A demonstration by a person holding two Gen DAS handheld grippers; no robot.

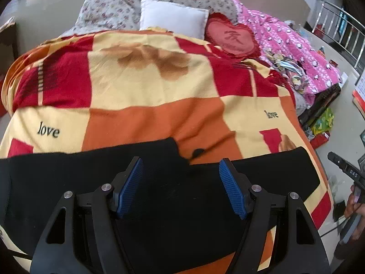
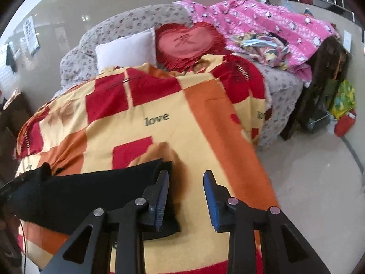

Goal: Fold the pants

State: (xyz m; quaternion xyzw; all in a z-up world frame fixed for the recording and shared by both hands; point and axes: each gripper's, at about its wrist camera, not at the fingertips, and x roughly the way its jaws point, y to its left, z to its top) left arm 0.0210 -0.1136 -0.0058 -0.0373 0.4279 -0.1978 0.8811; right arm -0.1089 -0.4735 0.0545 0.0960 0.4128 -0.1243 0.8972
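Black pants (image 1: 159, 194) spread flat across the near edge of the bed, on the checked blanket (image 1: 148, 105). Left gripper (image 1: 181, 187) spread wide above them, pinching nothing; right gripper (image 2: 186, 198) parted, empty, beside the cuff end. Pinch both layers at matching corners, lift evenly, keep edges aligned.

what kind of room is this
Most likely a bedroom at home: black pants lie on a bed covered by a checked "love" blanket, with a white pillow and a heart-shaped red cushion at its head.
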